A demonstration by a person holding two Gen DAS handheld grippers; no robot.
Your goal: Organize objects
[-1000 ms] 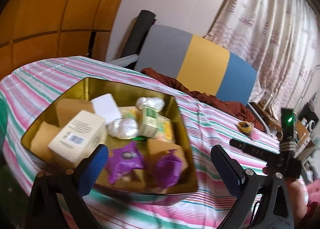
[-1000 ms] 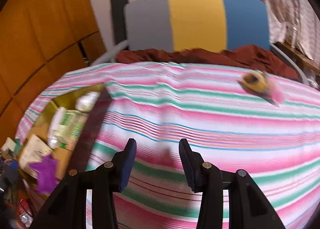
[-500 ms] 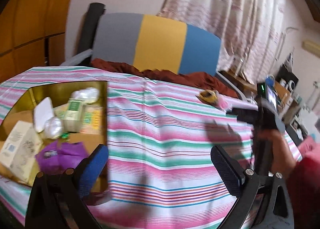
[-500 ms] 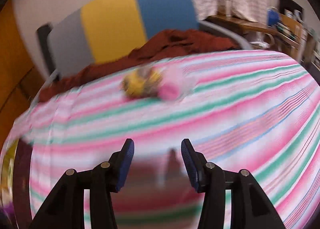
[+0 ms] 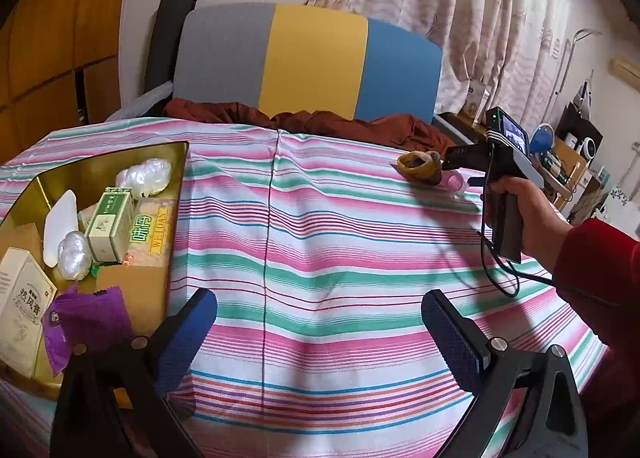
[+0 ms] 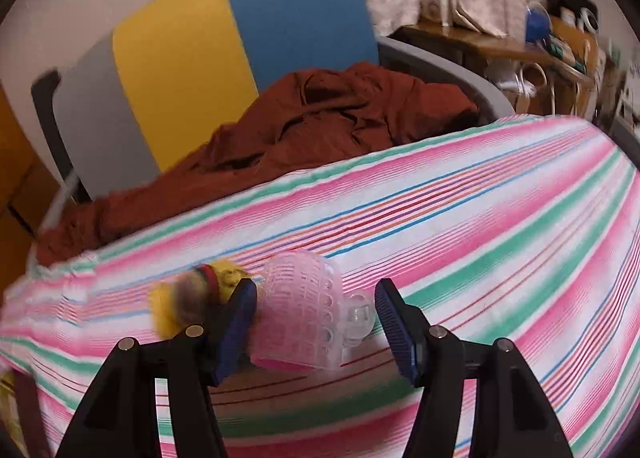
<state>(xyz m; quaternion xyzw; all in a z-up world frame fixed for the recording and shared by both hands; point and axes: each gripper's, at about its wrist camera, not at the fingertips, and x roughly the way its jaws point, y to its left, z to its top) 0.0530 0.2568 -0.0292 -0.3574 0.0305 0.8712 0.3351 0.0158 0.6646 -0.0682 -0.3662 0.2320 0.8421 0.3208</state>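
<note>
The right gripper (image 6: 316, 322), whose jaws have just been opening, stands half spread around but not pressing the pink perforated plastic hair roller (image 6: 300, 314) lying near the far right edge of the striped tablecloth (image 6: 500, 242), a light, hollow, crushable-looking cylinder best pinched gently across its middle.

Grey-yellow-blue chair back (image 5: 308, 62) behind the table – rust-brown cloth (image 6: 304, 126) heaped on its seat.
</note>
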